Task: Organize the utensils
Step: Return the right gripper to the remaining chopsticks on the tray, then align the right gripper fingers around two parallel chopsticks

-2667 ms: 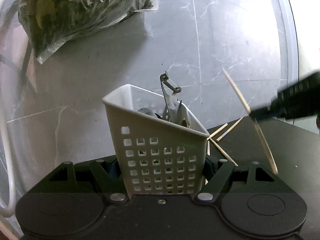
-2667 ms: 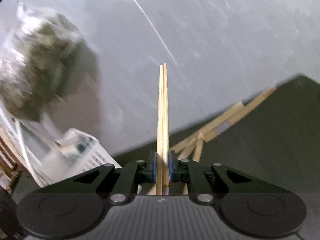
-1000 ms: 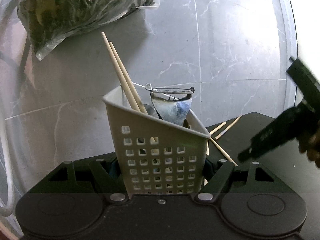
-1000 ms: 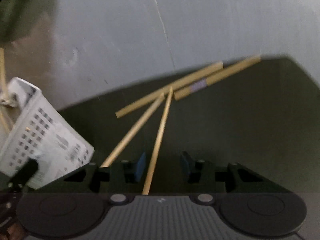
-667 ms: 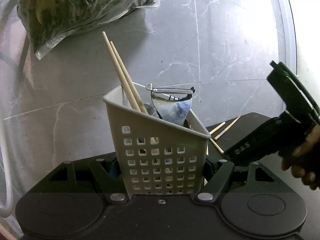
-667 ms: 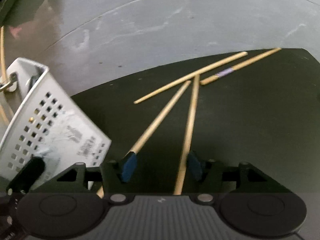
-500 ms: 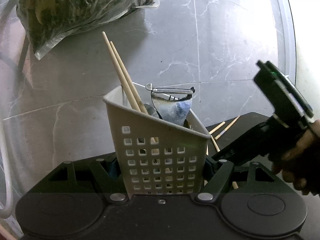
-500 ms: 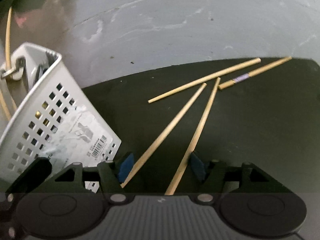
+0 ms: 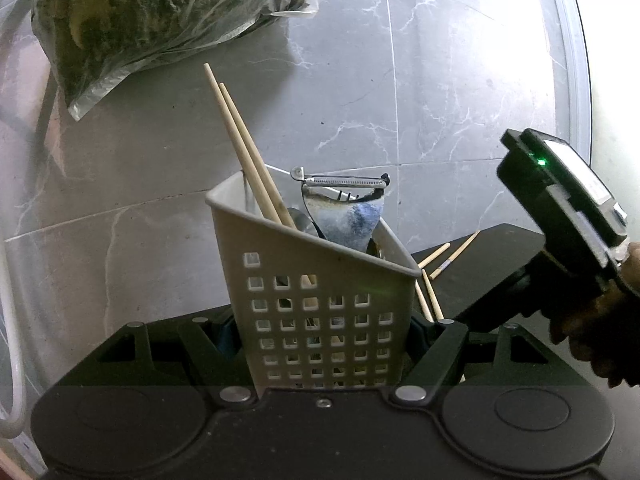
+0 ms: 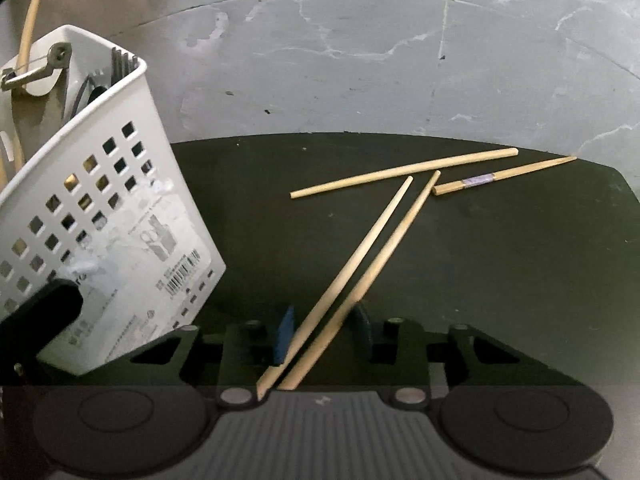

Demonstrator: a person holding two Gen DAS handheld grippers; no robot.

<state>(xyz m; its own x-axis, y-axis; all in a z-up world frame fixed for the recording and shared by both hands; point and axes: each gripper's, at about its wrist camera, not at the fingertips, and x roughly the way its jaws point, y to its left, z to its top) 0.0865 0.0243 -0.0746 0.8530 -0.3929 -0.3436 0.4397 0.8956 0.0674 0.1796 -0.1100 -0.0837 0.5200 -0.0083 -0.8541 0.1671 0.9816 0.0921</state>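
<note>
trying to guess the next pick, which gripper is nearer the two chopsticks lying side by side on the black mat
Right. The right gripper straddles the near ends of the two chopsticks, jaws open. The left gripper is off to their side, shut on the white basket.

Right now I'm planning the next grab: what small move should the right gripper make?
Probably close the right gripper: its open jaws already straddle the two chopsticks lying on the dark mat, while the left gripper grips the basket.
</note>
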